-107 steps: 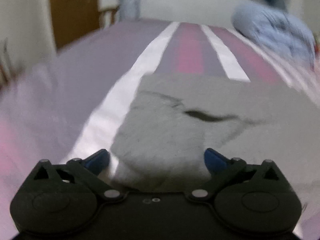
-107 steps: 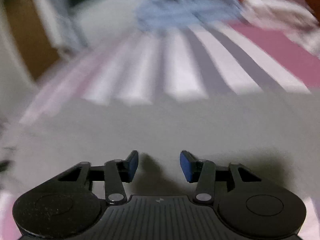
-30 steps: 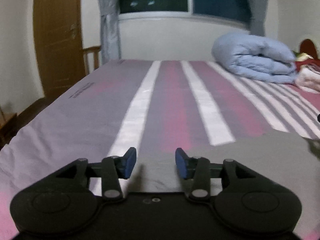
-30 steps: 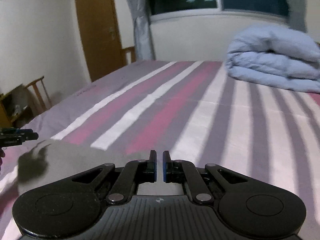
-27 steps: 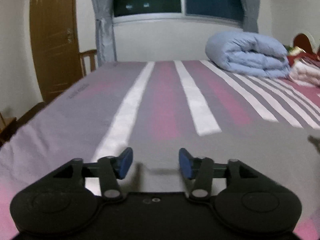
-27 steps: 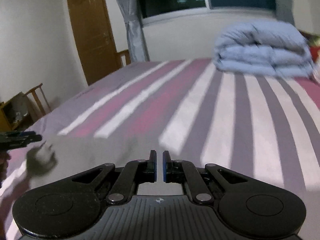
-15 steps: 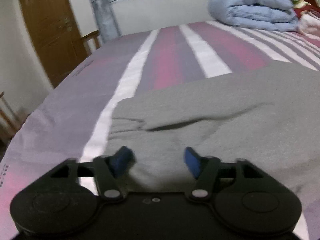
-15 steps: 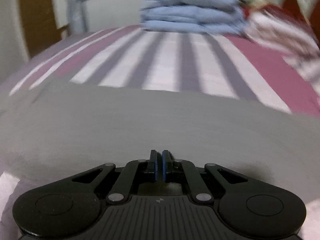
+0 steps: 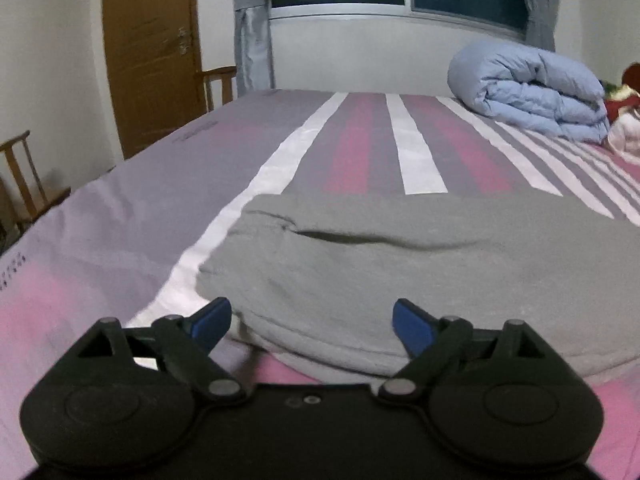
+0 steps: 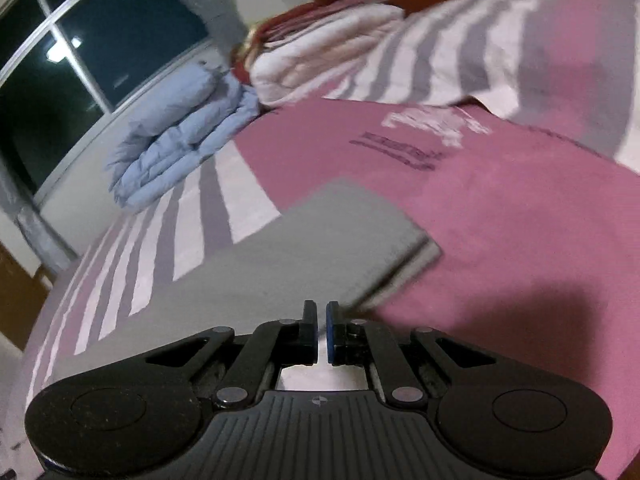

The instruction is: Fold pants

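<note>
Grey pants (image 9: 400, 268) lie folded lengthwise on the striped bed sheet (image 9: 120, 216), the waist end with a dark pocket slit nearest in the left wrist view. My left gripper (image 9: 312, 320) is open wide, its blue fingertips either side of the near folded edge, holding nothing. In the right wrist view the pants (image 10: 304, 248) stretch away to the leg cuffs at the right. My right gripper (image 10: 321, 332) is shut, empty, just above the near edge of the fabric.
A rolled light-blue duvet (image 9: 528, 84) lies at the bed's far side. White and red bedding (image 10: 320, 48) and a striped pillow (image 10: 500, 52) sit at the head. A wooden door (image 9: 148, 56) and chairs (image 9: 218, 84) stand left of the bed.
The left gripper has opened wider and pulled back to the pants' near edge. The right gripper, still shut, has swung right toward the cuffs and tilted.
</note>
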Tool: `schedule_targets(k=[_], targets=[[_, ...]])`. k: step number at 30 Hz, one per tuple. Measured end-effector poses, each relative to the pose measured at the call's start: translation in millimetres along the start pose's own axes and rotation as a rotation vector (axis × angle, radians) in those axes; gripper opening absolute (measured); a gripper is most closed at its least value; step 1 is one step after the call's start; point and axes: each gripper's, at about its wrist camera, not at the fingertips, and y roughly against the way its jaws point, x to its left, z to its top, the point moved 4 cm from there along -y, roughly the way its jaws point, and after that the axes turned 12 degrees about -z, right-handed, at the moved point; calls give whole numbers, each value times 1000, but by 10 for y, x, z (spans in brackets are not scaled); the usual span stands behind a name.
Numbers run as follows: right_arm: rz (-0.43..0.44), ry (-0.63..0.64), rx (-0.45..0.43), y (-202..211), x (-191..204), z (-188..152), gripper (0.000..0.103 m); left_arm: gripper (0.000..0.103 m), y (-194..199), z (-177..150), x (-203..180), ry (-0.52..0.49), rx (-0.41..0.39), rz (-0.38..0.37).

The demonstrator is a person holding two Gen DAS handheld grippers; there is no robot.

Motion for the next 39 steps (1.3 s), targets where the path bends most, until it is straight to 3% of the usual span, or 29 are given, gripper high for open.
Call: schedule_targets(k=[2,4,5,6,7,9,11,16,18,20,22,25,29,31,32,33,35,37,39], targets=[[5,-31,1,-2,0,-25,7,81,-46,-18,-37,18,15,-10],[13,-87,-9,-26,-3,-36,39,82,-71,-36,-69,18,24,-18],[9,-115,-20,-28,-31,-26,78,82,-87,-37,-84,11,29,-16],[14,-135,-41,-71,-26,13,88,83,-88,-53,-94,7,29,-12],[36,-148,-58,-91,-9,43,87,84,-104,-55,-87,5,33,-11],[41,-140,-55,-129,-3,116,69,85,-141,-73,-62,14,49,-14],[42,-133,-38,-231,28,156,58,87,-156,-107,-40,32,55,-21],[35,-200,18,-389,-39,201,43,88,-174,-163,-2,80,49,-31],[45,-241,50,-498,-97,213,15,88,-186,-181,8,83,51,-34],[40,-238,40,-541,-115,253,1,90,-195,-203,36,103,53,-44],[117,-227,-51,-394,-65,331,1,91,-203,-220,79,129,55,-58],[147,-249,-119,-260,-69,429,1,93,-212,-245,106,147,49,-67],[95,-306,-34,-375,-260,397,1,93,-196,-254,93,143,41,-60],[53,-297,-42,-320,-323,360,4,93,-158,-235,58,115,23,-40],[48,-305,-43,-309,-351,352,17,90,-133,-228,36,94,7,-22],[36,-314,-46,-316,-376,344,46,90,-107,-218,22,76,-11,4],[9,-342,-62,-314,-431,344,73,89,-89,-181,41,87,-29,32],[40,-347,-59,-350,-435,360,72,89,-108,-157,85,126,-20,26],[40,-344,-32,-423,-423,351,57,89,-154,-151,106,136,6,18]])
